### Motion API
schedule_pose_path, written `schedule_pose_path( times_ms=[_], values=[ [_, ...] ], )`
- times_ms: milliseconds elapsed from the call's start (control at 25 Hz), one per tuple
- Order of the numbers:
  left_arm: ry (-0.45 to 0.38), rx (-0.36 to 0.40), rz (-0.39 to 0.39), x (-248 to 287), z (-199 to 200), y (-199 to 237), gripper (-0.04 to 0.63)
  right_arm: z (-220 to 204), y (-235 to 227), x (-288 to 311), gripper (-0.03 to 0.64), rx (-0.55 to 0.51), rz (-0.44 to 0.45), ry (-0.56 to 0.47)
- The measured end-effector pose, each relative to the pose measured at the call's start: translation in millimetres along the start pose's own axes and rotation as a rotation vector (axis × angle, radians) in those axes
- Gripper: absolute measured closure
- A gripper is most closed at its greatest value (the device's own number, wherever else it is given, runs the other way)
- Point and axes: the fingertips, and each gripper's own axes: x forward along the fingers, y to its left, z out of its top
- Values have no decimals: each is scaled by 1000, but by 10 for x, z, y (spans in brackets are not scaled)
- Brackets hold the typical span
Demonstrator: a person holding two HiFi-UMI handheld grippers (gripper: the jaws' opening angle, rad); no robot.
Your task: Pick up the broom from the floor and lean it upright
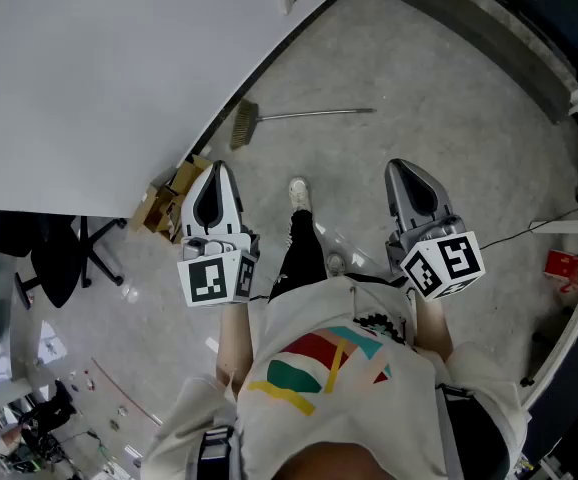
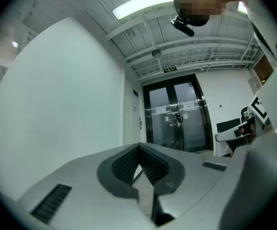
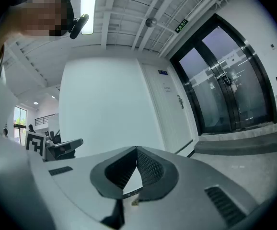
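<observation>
The broom point(image 1: 269, 118) lies flat on the grey floor ahead of me, its straw head point(image 1: 243, 125) near the foot of the white wall and its thin metal handle point(image 1: 319, 114) running to the right. My left gripper point(image 1: 220, 172) is shut and empty, held level well short of the broom head. My right gripper point(image 1: 402, 169) is also shut and empty, level, to the right of the broom's handle end. In the left gripper view the jaws point(image 2: 139, 149) meet at the tips; in the right gripper view the jaws point(image 3: 136, 151) do the same. Neither gripper view shows the broom.
A white wall point(image 1: 119, 78) fills the left. Cardboard pieces point(image 1: 169, 196) lie at its base beside my left gripper. An office chair point(image 1: 64, 258) stands at left. A red object point(image 1: 563, 265) and a cable point(image 1: 529, 230) lie at right. Glass doors point(image 2: 177, 116) stand ahead.
</observation>
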Motion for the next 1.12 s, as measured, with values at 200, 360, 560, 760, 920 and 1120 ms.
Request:
schedule_pose_path(
  times_ms=[200,360,560,760,920,1120],
  values=[
    [-23,-18,-18,848,-159,320,552,17,-333,782,604,-12,-37,14],
    [-20,-17,-50,1694,-179,699,552,178,-561,1601,604,-52,-66,40],
    [-110,11,-70,2714,-3,1276,552,464,-778,2772,604,-91,-76,60],
    [-97,-9,-109,3685,-88,1740,552,575,-1036,3755,604,-67,-107,94],
    [-18,-17,-153,4247,-342,1877,552,604,-1230,4271,604,-48,-117,113],
    [30,-18,-157,4741,-516,1776,552,633,-1620,4605,604,-58,-130,148]
  ],
)
